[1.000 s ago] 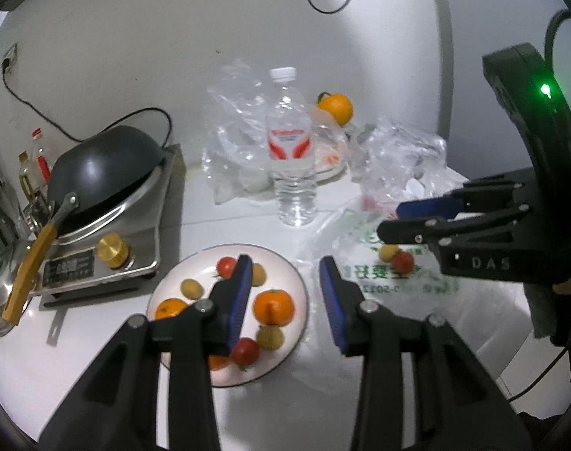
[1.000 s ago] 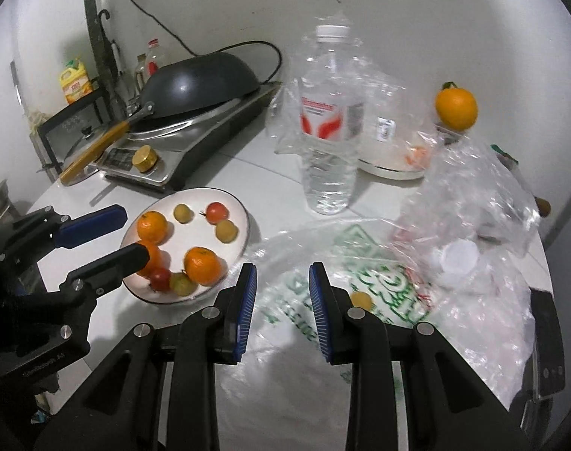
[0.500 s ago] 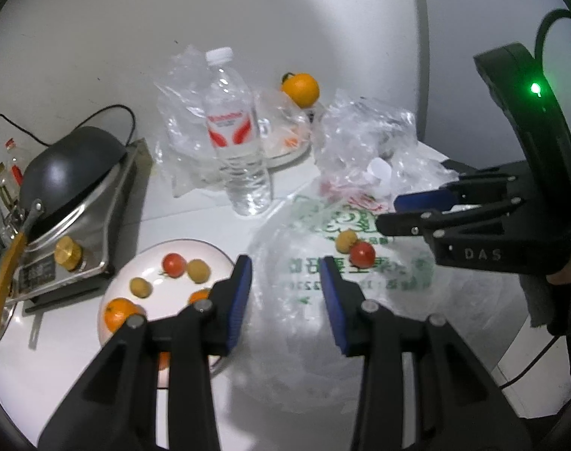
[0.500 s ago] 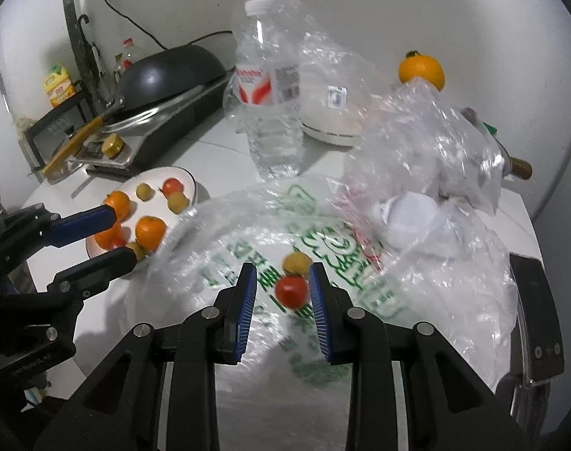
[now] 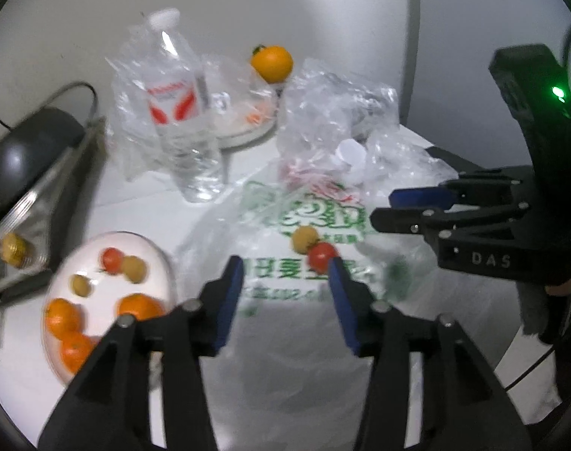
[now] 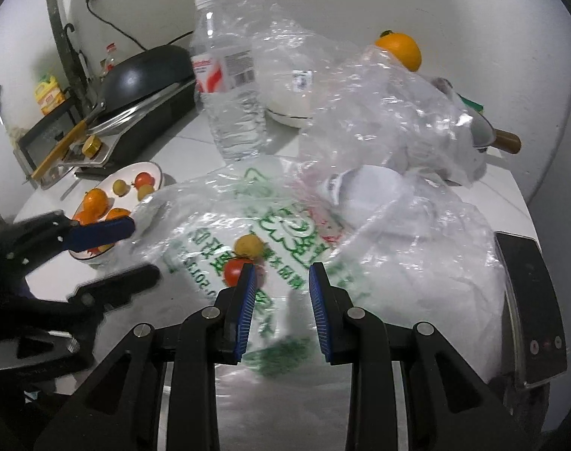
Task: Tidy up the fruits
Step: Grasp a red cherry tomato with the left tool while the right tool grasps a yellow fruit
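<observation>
A red tomato [image 5: 322, 256] and a small yellow fruit [image 5: 304, 238] lie together on a white plastic bag with green print [image 5: 285, 300]. My left gripper [image 5: 285, 276] is open, and the tomato sits just ahead of its right finger. My right gripper [image 6: 280, 280] is open and empty over the bag, with the tomato [image 6: 233, 271] and the yellow fruit [image 6: 249, 245] just past its left finger. A white plate [image 5: 150, 253] at the left holds oranges, a tomato and small yellow fruits. It also shows in the right wrist view [image 6: 154, 168].
A water bottle [image 5: 184, 120] stands behind the bag, beside a crumpled clear bag [image 5: 334, 120] and a covered dish [image 5: 244, 127] with an orange [image 5: 272, 62] behind it. A wok on a cooker [image 6: 142, 79] stands at the left. A black device [image 6: 530, 304] lies at the right edge.
Both grippers have swung right, away from the plate and over the printed bag. The tomato and yellow fruit now sit close in front of both grippers. Both stay open.
</observation>
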